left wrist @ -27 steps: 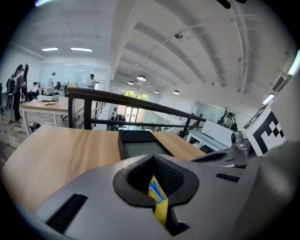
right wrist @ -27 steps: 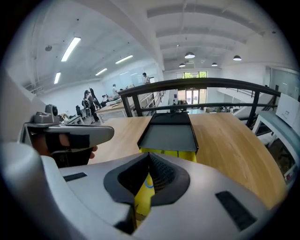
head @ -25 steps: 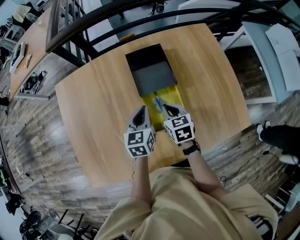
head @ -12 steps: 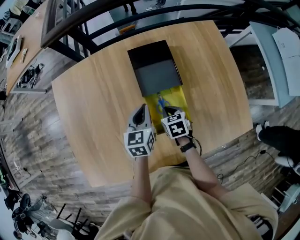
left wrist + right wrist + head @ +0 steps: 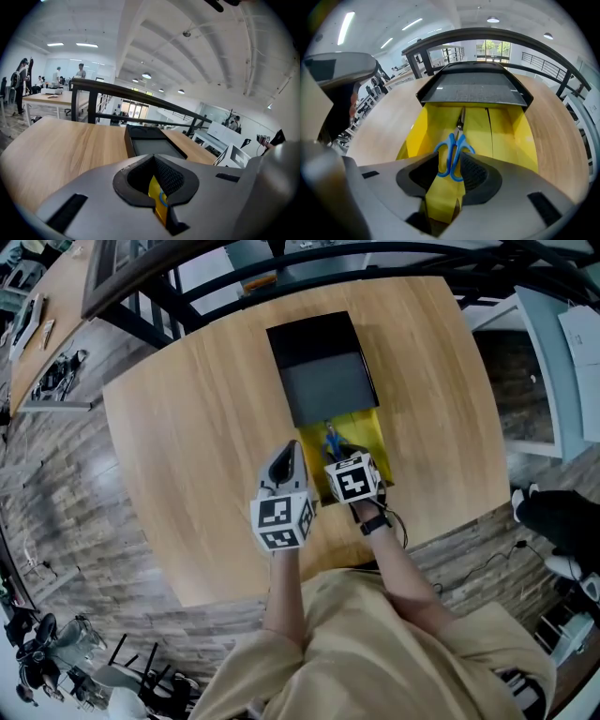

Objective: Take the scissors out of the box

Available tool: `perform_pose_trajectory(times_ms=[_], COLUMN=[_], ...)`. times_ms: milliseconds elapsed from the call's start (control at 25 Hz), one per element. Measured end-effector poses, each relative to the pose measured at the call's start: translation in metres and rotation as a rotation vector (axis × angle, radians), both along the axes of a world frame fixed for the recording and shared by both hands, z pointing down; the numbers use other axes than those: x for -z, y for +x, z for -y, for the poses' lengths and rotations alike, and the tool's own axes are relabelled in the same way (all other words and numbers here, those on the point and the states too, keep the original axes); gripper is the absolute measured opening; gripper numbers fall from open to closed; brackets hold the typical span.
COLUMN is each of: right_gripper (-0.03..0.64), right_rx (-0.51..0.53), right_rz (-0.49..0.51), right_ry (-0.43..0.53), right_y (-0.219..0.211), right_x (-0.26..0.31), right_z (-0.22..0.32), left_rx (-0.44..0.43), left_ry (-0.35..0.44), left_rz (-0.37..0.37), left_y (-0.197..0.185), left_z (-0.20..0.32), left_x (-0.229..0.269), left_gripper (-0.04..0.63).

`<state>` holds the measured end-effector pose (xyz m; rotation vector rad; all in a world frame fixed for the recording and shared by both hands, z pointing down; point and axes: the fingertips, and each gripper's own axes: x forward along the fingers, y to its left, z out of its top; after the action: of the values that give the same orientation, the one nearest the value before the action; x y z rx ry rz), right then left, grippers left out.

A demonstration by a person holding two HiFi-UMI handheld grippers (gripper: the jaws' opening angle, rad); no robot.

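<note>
- Head view looks down on a wooden counter (image 5: 187,427), with a black box (image 5: 323,371) lying between its middle and its far edge.
- A yellow tray (image 5: 371,442) sticks out of the box's near end, toward the counter's near edge.
- The scissors (image 5: 332,440) have blue handles and lie in the tray along its length. The blades point toward the box and the handles toward the near edge.
- The right gripper (image 5: 345,461) hangs over the tray's near end, tipped steeply down at the handles.
- In the right gripper view its jaws stand wide, having just been opening. The scissors (image 5: 453,152) show their blue loops between the two pads, and neither pad presses on them.
- The left gripper (image 5: 286,460) sits at the tray's near left corner, just beside the right gripper.
- In the left gripper view its jaws are narrow, closed on a thin yellow strip of the tray (image 5: 157,199). The box (image 5: 154,145) lies ahead on the counter.
- The scissors rest flat inside the tray, not lifted.
</note>
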<state>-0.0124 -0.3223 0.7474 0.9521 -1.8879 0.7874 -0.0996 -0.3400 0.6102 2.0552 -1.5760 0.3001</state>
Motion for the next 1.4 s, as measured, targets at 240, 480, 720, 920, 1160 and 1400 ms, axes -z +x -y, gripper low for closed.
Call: perform_pose_trajectory(times_ms=[240, 480, 720, 920, 1160, 1400], right_gripper=[0.091, 0.081, 0.078, 0.078, 0.077, 0.077], right_rx=[-0.025, -0.011, -0.018, -0.034, -0.063, -0.101], right_rz=[-0.047, -0.053, -0.015, -0.001, 0.011, 0.032], right_ry=[0.044, 0.031, 0.056, 0.101, 0.122, 0.185], right_y=[0.003, 0.006, 0.004, 0.008, 0.021, 0.029], right_x=[-0.007, -0.007, 0.01, 0.031, 0.051, 0.077], right_z=[0.005, 0.003, -0.006, -0.016, -0.04, -0.06], left_rx=[0.003, -0.006, -0.013, -0.023, -0.031, -0.057], left_ry=[-0.007, -0.003, 0.029, 0.061, 0.108, 0.163], left_rz=[-0.003, 0.002, 0.013, 0.022, 0.039, 0.059], left_y=[-0.004, -0.001, -0.002, -0.003, -0.008, -0.009], left_z=[0.0, -0.002, -0.008, -0.02, -0.04, -0.056], left_x=[-0.004, 0.0, 0.014, 0.03, 0.053, 0.076], left_gripper=[0.005, 0.005, 0.005, 0.005, 0.005, 0.005])
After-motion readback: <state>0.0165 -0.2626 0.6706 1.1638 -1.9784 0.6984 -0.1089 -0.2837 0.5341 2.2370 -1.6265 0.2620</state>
